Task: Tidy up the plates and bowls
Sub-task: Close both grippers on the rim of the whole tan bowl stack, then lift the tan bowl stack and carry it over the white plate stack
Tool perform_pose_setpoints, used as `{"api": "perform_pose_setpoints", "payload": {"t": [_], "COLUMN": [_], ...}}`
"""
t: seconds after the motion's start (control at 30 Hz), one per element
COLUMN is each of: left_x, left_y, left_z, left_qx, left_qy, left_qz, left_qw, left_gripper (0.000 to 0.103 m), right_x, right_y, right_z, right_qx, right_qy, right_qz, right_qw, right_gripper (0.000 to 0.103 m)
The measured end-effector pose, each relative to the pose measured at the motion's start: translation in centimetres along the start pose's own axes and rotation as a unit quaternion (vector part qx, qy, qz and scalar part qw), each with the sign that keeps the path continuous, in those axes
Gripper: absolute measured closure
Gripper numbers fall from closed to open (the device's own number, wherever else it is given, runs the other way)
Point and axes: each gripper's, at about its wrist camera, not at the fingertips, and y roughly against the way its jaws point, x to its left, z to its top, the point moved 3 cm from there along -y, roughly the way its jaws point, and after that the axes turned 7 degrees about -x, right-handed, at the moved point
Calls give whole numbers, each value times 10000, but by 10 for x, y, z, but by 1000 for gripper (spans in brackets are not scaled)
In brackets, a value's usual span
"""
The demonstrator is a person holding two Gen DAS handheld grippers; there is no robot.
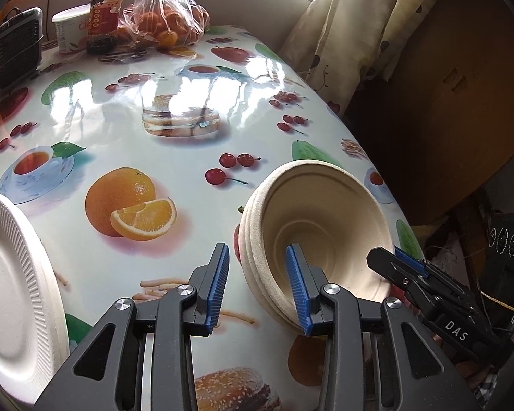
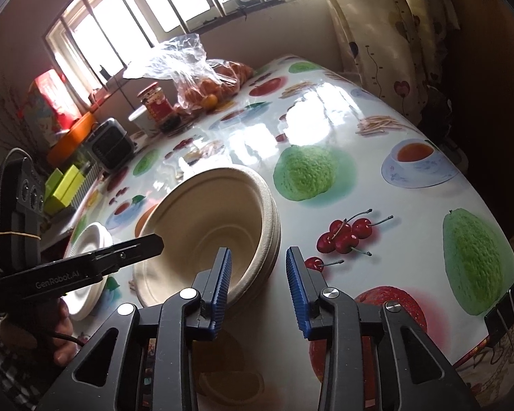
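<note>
A stack of beige pulp bowls [image 1: 325,226] [image 2: 202,226] rests near the table's right edge. My left gripper [image 1: 258,287] straddles its near-left rim, one pad inside the top bowl and the other outside with a gap to the stack, so it is open. My right gripper [image 2: 258,274] [image 1: 404,267] straddles the opposite rim. Its left pad lies against the inner wall and its right pad stands clear of the stack, so it is open too. In the right wrist view the left gripper [image 2: 144,245] reaches over the bowls' far rim. White ribbed plates [image 1: 13,284] [image 2: 89,239] lie to the left.
At the far end of the fruit-print tablecloth [image 1: 188,102] are a bag of oranges [image 1: 168,17], a red-labelled jar [image 1: 106,7], a white tub [image 1: 68,30] and a small grey heater [image 1: 13,48]. A curtain [image 1: 359,27] hangs past the right edge. A binder clip [image 2: 503,311] grips the cloth.
</note>
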Motion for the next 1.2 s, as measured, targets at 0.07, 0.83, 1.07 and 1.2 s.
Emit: {"api": "perform_pose_setpoints", "payload": {"t": [0.07, 0.83, 1.07, 1.2], "left_x": [0, -1, -3, -5], "left_y": [-2, -3, 0, 1], "left_z": [0, 0, 1, 0], "left_qx": [32, 36, 17, 12], "left_qy": [-9, -24, -72, -100], "left_qz": [16, 59, 119, 146], "left_qw": [10000, 10000, 9999, 9998], "left_gripper": [74, 80, 80, 80], "right_x": [0, -2, -5, -5], "right_y": [-1, -3, -5, -5], "right_z": [1, 3, 3, 3], "right_qx": [19, 21, 32, 31], "right_qy": [-5, -80, -87, -78], "right_qz": [21, -8, -28, -44], "right_qw": [10000, 10000, 10000, 10000], "right_gripper": [78, 79, 80, 81]}}
